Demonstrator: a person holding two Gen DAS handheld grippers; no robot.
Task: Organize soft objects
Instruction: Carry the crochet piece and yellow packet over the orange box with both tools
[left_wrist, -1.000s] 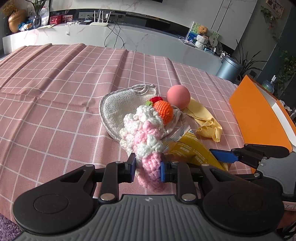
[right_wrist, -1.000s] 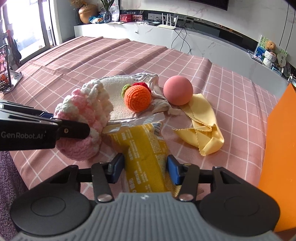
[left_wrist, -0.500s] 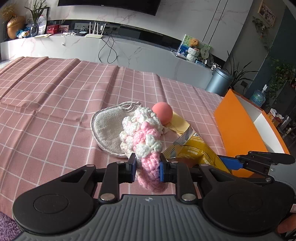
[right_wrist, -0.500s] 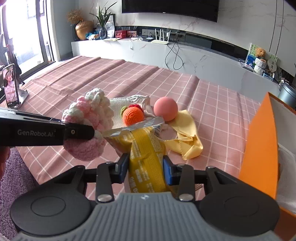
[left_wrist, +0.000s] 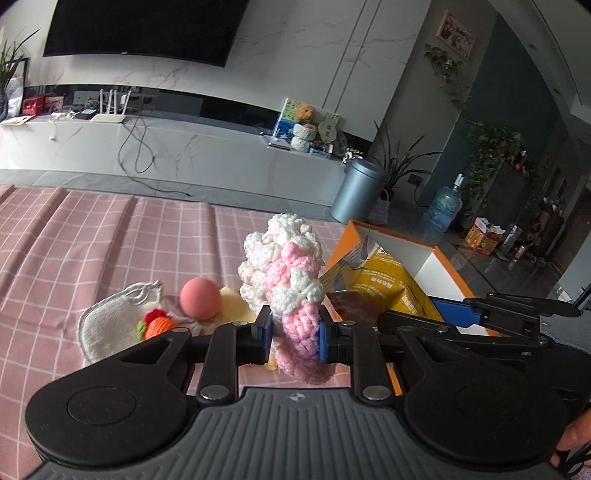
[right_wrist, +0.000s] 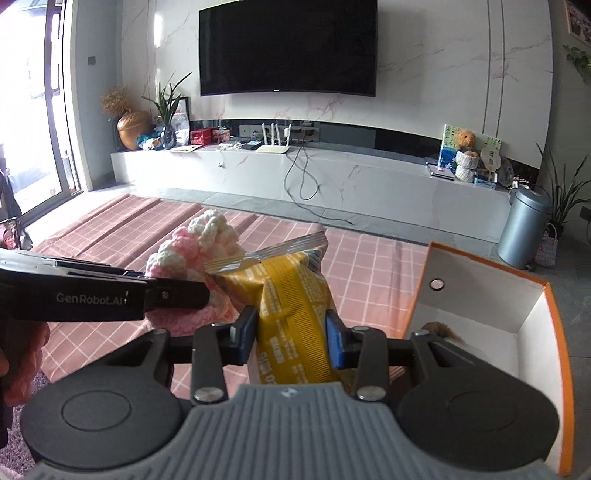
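Pink checked counter (left_wrist: 92, 236) fills lower left, television (right_wrist: 288, 46) above; left tool (left_wrist: 293, 328) grips crochet toy (left_wrist: 284, 273), right tool (right_wrist: 291, 334) grips yellow packet (right_wrist: 291, 295).

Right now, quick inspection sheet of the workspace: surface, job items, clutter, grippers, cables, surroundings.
Surface: pink checked tablecloth, creased in long folds.
Job's things: pink-and-white crochet piece and yellow snack bag both lifted off the cloth; orange box open on the right with something brown inside; pink ball, crochet orange, white cloth pad and yellow cloth lie on the tablecloth.
Clutter: nothing seen beyond those.
Grippers: left gripper shut on the crochet piece; right gripper shut on the snack bag.
Cables: black cable hangs down the TV bench front, off the table.
Surroundings: wall TV, grey bin, potted plants.
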